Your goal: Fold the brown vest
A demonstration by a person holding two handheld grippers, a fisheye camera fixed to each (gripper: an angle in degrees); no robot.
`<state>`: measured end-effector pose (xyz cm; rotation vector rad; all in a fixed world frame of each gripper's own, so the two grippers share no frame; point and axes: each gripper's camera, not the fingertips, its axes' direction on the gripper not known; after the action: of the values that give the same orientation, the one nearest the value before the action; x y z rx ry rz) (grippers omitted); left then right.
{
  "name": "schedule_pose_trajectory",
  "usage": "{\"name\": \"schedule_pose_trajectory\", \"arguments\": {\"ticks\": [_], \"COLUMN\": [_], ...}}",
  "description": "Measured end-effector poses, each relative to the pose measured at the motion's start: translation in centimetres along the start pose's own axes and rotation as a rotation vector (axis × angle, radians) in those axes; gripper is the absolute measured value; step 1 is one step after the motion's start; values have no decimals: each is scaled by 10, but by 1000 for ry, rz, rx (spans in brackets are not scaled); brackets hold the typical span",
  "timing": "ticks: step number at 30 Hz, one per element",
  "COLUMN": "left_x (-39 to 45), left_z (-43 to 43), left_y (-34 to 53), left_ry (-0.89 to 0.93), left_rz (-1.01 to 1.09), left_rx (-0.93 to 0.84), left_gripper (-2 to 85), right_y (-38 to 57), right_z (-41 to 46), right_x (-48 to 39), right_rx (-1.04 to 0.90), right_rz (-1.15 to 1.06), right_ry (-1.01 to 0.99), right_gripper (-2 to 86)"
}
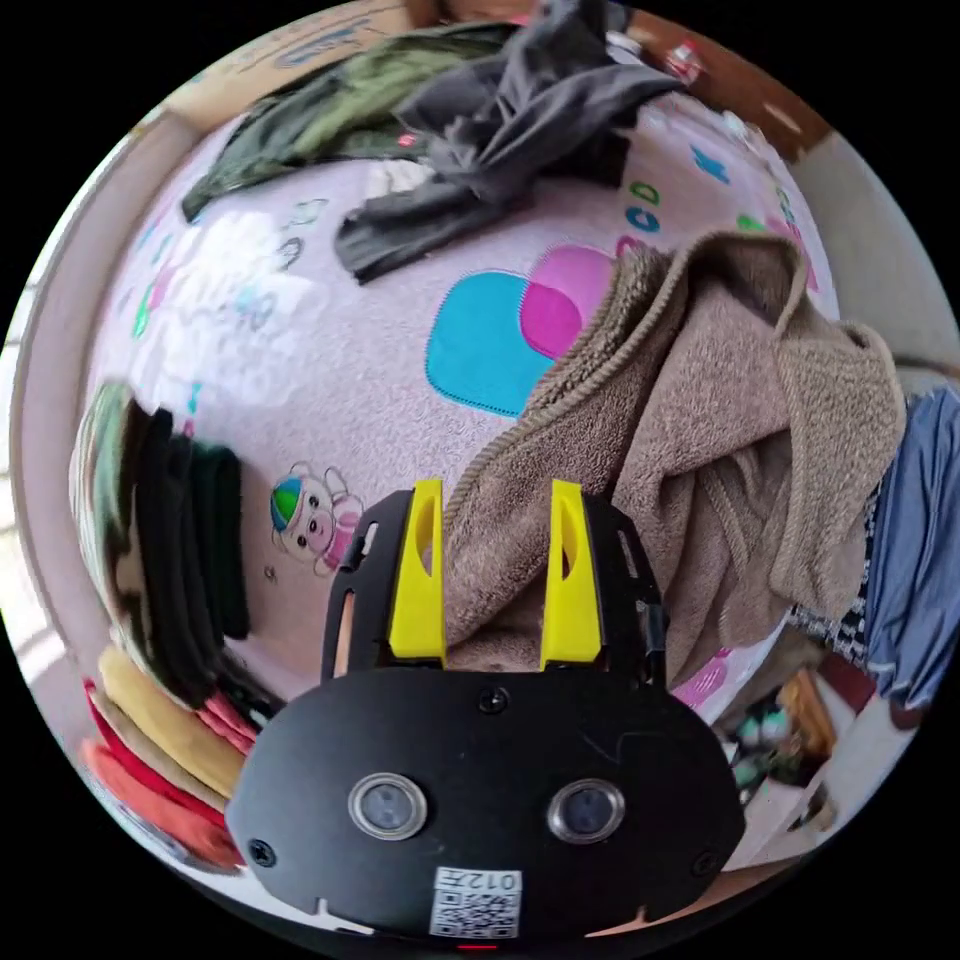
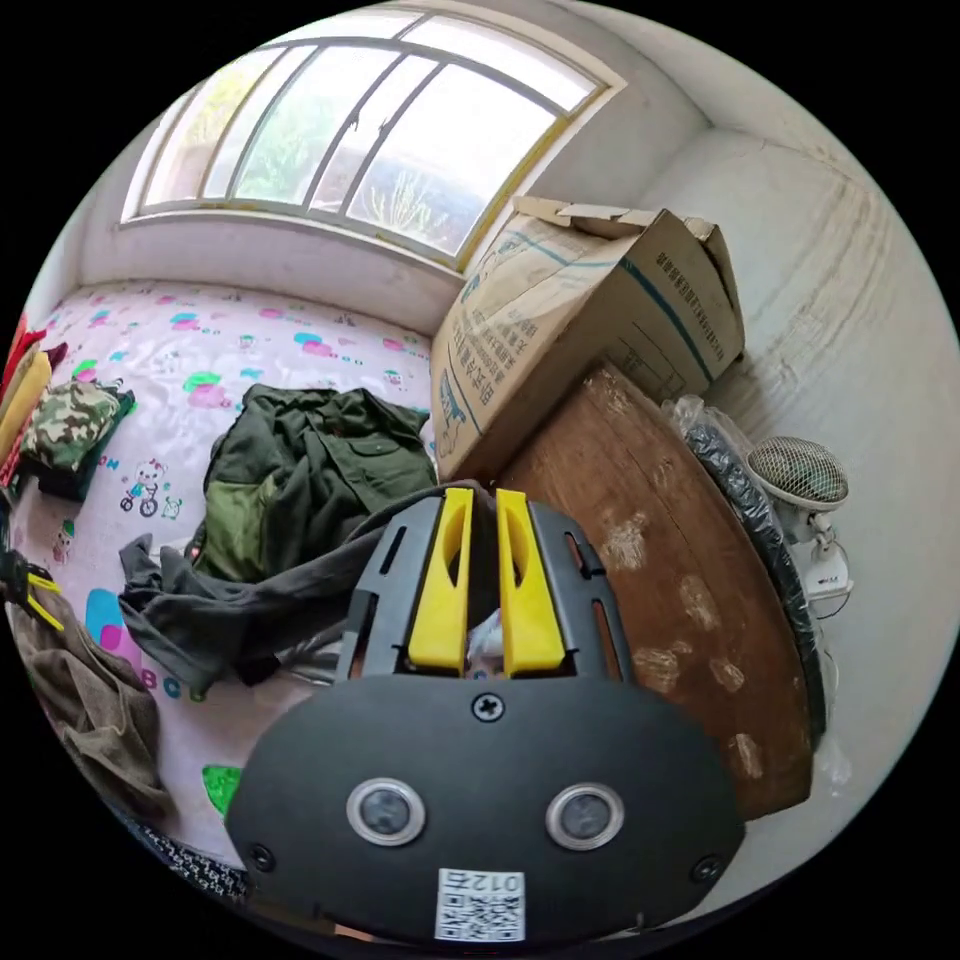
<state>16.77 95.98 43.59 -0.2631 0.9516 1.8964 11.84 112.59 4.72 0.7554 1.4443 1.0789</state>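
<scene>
Left claw [image 1: 495, 560]: yellow jaws apart, a fold of the brown vest [image 1: 720, 440] lying between them; whether both jaws press on the cloth cannot be told. Brown vest: fleecy, ribbed along one edge, bunched in a heap on the pink patterned bed sheet [image 1: 330, 380] and rising from the jaws toward the right of the left gripper view. Beyond the vest on the sheet, a dark grey garment [image 1: 500, 130], crumpled; past that, a green jacket [image 1: 330, 115]. To the left of the vest, at the sheet's edge, a stack of folded clothes [image 1: 170, 620] in camouflage, black, yellow and red. To the right of the vest, blue cloth [image 1: 915, 540], identity unclear.

Right claw [image 2: 485, 575]: yellow jaws nearly together, a narrow gap between them with dark grey cloth in it; grip cannot be told. Around it in the right gripper view, the dark grey garment [image 2: 230, 610] and green jacket [image 2: 300, 470] on the sheet; the brown vest [image 2: 85, 690] at the far left edge. To the right of the claw, a worn wooden board [image 2: 680, 590], a cardboard box [image 2: 580, 320], a small fan [image 2: 800, 480]; behind, a window [image 2: 370, 130]
</scene>
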Motion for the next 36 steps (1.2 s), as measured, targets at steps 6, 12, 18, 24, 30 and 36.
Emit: {"name": "schedule_pose_trajectory", "arguments": {"ticks": [6, 12, 18, 24, 30, 36], "left_x": [26, 57, 74, 89, 124, 163], "left_z": [17, 21, -12, -85, -151, -206], "left_y": [-50, -80, -72, -15, 53, 81], "left_ry": [29, 98, 24, 33, 30, 19], "left_rz": [273, 438, 331, -39, -261, -311], "left_rx": [-123, -227, -264, -138, -41, 1], "left_gripper": [135, 96, 33, 8, 4, 4], "right_y": [59, 130, 228, 316, 394, 434], "right_z": [65, 94, 129, 153, 204, 248], "right_x": [59, 35, -62, -142, -157, -143], "right_rx": [-138, -103, -204, -345, -604, -611], "right_rz": [126, 56, -38, -75, 257, 619], "right_ry": [-41, -337, -769, -1146, -1551, -1706], "right_gripper": [81, 47, 19, 24, 79, 99]}}
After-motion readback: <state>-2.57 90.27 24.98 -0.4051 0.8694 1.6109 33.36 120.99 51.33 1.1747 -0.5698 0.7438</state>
